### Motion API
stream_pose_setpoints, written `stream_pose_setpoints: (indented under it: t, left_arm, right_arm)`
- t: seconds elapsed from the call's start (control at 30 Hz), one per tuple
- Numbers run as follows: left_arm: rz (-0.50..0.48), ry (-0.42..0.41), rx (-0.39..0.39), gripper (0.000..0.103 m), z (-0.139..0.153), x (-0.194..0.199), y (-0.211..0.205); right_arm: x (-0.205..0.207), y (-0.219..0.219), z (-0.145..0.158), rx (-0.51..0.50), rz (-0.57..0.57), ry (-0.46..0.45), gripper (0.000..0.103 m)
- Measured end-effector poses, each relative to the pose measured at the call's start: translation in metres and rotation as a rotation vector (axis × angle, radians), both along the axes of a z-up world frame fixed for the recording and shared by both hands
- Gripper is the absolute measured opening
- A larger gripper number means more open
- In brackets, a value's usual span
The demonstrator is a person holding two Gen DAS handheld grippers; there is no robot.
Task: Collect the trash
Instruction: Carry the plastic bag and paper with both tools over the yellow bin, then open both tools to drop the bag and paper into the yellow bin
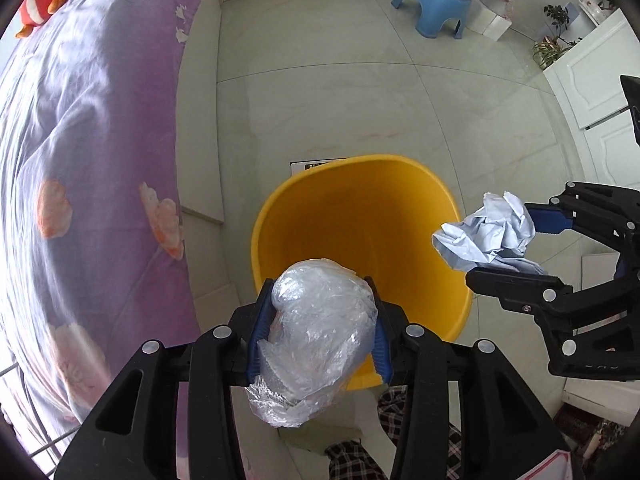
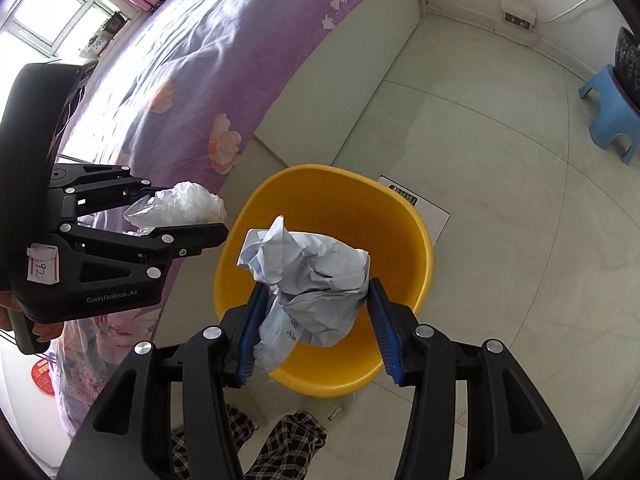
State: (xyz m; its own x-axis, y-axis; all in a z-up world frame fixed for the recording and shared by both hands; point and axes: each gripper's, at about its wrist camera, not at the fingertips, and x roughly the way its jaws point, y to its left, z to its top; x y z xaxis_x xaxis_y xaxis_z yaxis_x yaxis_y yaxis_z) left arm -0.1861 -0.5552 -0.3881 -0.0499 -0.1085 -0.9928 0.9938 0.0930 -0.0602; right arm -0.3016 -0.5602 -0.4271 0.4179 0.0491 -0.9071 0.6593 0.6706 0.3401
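Two handheld grippers hang over a round yellow plastic waste bin (image 1: pixel 360 220) on a pale tiled floor (image 1: pixel 400 100), each carrying a piece of rubbish. The bed under a purple flowered quilt (image 1: pixel 100 140) lies at the bin's 9 o'clock in the left wrist view.

The left gripper (image 1: pixel 320 280) points straight down, its blue pads clenched on both sides of a crumpled wad of clear plastic film (image 1: pixel 316 340). The wad hangs over the bin's near rim at 6 o'clock, partly outside the mouth.

At the bin's 3 o'clock in that view, the right gripper (image 2: pixel 316 284) carries a crushed ball of pale blue paper (image 2: pixel 320 300). Seen from the right wrist, the ball leans on the left pad and meets the right pad only near its tip. Whether it is properly pinched cannot be told. It sits over the bin's open mouth.

The step in hand appears to be the drop. It would go best with the plastic wad carried toward the bin's 12 o'clock until it clears the rim, then both jaws spread wide. The film may cling to the ribbed pads, so a full release matters more than speed. The person's checked trouser legs (image 2: pixel 280 448) stand at the bin's 6 o'clock.
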Motion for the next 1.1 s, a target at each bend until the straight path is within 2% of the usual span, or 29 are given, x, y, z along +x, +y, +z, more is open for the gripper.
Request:
stream_pose_setpoints:
  t: [0.07, 0.1, 0.17, 0.23, 0.33, 0.47, 0.77, 0.93, 1.1]
  left_arm:
    - [0.001, -0.006, 0.005, 0.048, -0.004, -0.003, 0.0]
    - [0.003, -0.01, 0.005, 0.055, -0.004, -0.002, 0.0]
    - [0.008, -0.017, -0.003, 0.061, -0.004, -0.002, -0.001]
    - [0.012, -0.01, -0.001, 0.061, -0.002, -0.001, 0.0]
    - [0.013, -0.027, -0.009, 0.072, -0.001, -0.001, -0.001]
    - [0.026, -0.038, -0.015, 0.072, 0.003, 0.003, 0.004]
    - [0.076, -0.053, -0.018, 0.072, 0.015, 0.026, 0.02]
    - [0.094, -0.054, -0.04, 0.072, 0.04, 0.029, 0.033]
    - [0.124, -0.049, -0.078, 0.072, 0.076, 0.033, 0.054]
  right_arm:
    - [-0.002, -0.002, -0.004, 0.009, -0.008, -0.008, 0.064]
    - [-0.003, -0.003, -0.005, 0.007, -0.014, -0.007, 0.067]
    - [-0.005, -0.004, -0.007, 0.008, -0.021, -0.008, 0.067]
    - [-0.006, -0.006, -0.007, 0.01, -0.025, -0.009, 0.067]
    - [-0.005, -0.006, -0.005, 0.017, -0.02, -0.024, 0.068]
    - [-0.004, -0.005, -0.001, -0.005, -0.022, -0.017, 0.084]
    - [0.0, 0.003, 0.01, -0.008, -0.017, -0.004, 0.085]
    - [0.002, 0.013, 0.031, -0.024, -0.019, -0.006, 0.085]
    - [0.005, 0.03, 0.066, -0.053, -0.008, -0.016, 0.085]
